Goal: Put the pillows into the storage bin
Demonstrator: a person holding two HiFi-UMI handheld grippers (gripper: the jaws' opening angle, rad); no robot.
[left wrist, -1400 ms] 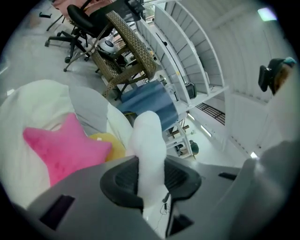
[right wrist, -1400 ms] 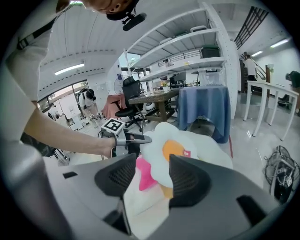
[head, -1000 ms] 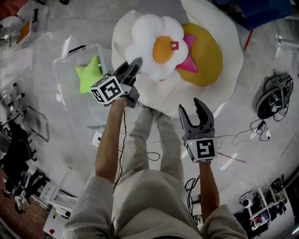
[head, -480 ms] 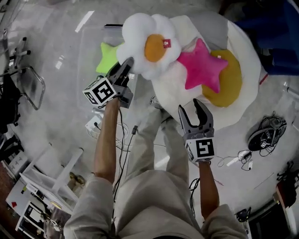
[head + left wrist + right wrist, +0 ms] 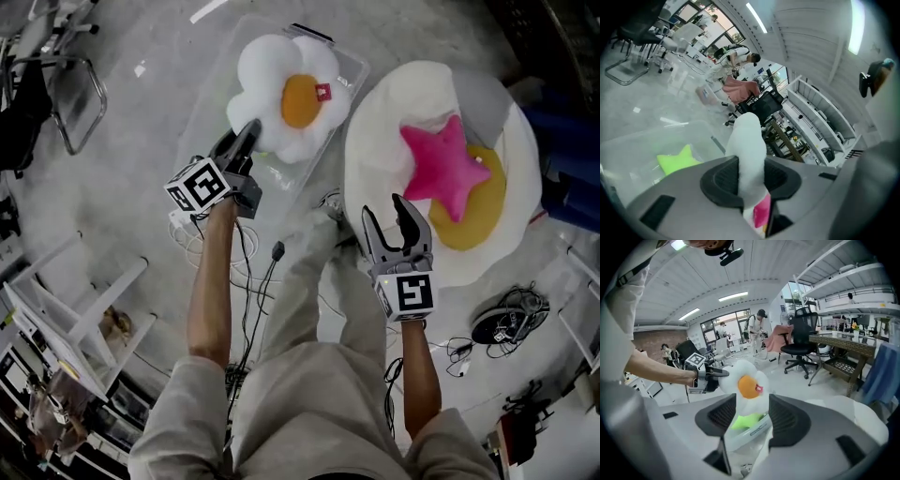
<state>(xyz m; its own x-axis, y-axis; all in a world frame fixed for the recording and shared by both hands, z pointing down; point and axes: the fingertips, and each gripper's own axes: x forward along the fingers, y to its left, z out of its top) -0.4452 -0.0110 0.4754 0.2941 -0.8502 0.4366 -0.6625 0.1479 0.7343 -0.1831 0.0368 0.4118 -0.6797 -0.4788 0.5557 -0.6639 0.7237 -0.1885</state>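
Note:
My left gripper [image 5: 246, 139] is shut on a petal of the white flower pillow [image 5: 286, 92] with an orange centre. It holds the pillow over the clear storage bin [image 5: 351, 67]. In the left gripper view the white petal [image 5: 749, 150] is squeezed between the pads, and a lime green star pillow [image 5: 677, 159] lies in the bin below. A pink star pillow [image 5: 444, 165] rests on the big white and yellow egg cushion [image 5: 375, 159]. My right gripper [image 5: 399, 214] hangs open and empty beside that cushion, looking at the flower pillow [image 5: 747, 383] and the bin rim [image 5: 751, 431].
A metal-framed chair [image 5: 80, 89] stands at the far left. Cables [image 5: 272, 255] trail over the floor by the person's feet, and a dark tangle of gear [image 5: 502, 323] lies at the right. White shelving [image 5: 84, 319] is at the lower left. A black office chair [image 5: 801, 345] stands beyond.
The left gripper has carried the flower pillow off the egg cushion to above the bin, uncovering the pink star. The right gripper came along, still open.

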